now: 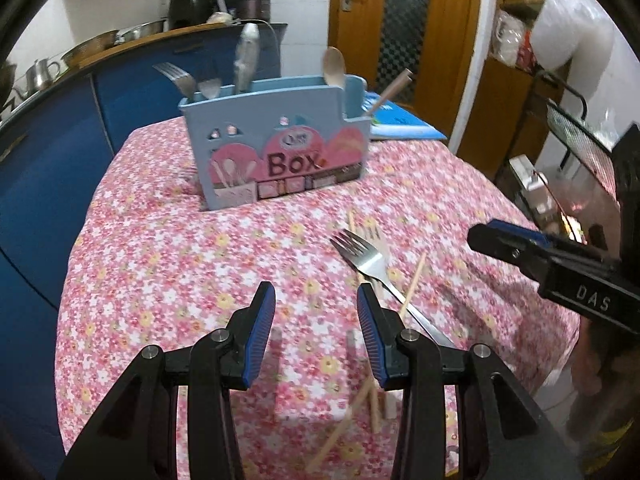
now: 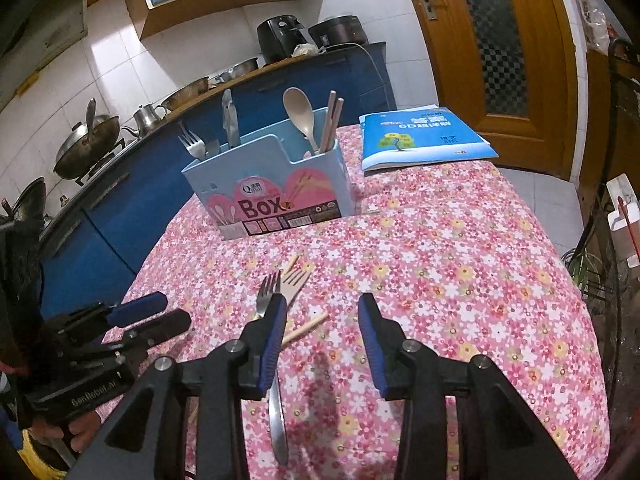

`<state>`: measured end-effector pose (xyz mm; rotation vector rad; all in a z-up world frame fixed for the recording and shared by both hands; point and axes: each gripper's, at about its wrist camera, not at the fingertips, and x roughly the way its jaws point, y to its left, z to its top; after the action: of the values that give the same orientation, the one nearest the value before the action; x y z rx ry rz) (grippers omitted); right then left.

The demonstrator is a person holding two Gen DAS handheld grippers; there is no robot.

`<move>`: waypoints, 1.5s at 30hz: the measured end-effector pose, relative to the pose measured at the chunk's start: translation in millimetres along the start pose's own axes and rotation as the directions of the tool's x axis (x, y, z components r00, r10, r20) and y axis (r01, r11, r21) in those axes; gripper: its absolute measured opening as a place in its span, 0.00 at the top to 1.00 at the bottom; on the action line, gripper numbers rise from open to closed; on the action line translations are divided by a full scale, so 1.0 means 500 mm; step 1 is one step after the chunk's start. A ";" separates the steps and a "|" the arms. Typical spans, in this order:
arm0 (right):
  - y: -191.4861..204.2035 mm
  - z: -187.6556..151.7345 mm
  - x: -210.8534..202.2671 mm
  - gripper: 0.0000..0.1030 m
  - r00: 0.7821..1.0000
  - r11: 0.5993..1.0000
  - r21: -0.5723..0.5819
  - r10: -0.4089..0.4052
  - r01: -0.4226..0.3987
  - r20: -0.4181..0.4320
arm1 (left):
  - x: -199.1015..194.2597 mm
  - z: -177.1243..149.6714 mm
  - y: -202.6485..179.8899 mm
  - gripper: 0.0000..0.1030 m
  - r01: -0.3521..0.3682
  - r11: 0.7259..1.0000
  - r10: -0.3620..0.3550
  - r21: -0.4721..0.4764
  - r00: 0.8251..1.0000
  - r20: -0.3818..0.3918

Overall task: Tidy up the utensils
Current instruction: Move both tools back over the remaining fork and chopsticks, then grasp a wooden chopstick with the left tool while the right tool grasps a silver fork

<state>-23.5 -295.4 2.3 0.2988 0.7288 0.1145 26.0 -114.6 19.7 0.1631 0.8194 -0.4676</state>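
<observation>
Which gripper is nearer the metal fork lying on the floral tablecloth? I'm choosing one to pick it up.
Right, probably. The right gripper hangs over the metal fork, whose handle runs under its left finger. The left gripper sits just left of it.

Right hand-held gripper (image 2: 322,340) spread wide, empty, low centre; metal fork (image 2: 269,292) beside its left finger; blue utensil box (image 2: 276,184) upper centre on desk (image 2: 460,280).
</observation>
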 end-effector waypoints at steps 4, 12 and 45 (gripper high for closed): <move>-0.014 -0.004 0.001 0.61 1.000 1.000 0.010 0.004 -0.004 -0.003 | 0.011 -0.006 -0.037 0.58 0.003 0.998 -0.002 0.061 1.000 -0.014; -0.040 -0.011 0.000 0.61 1.000 0.999 0.033 0.015 -0.015 0.002 | 0.035 -0.016 -0.095 0.58 0.015 0.988 -0.007 0.152 0.999 -0.050; -0.040 -0.017 0.015 0.61 0.999 0.998 0.048 0.053 -0.052 -0.013 | 0.056 -0.012 -0.016 0.98 -0.034 0.999 0.033 -0.007 0.995 -0.091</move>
<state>-23.7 -311.1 -14.9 0.3626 0.7391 0.1497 34.4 -129.3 -4.6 0.1906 0.9061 -0.4276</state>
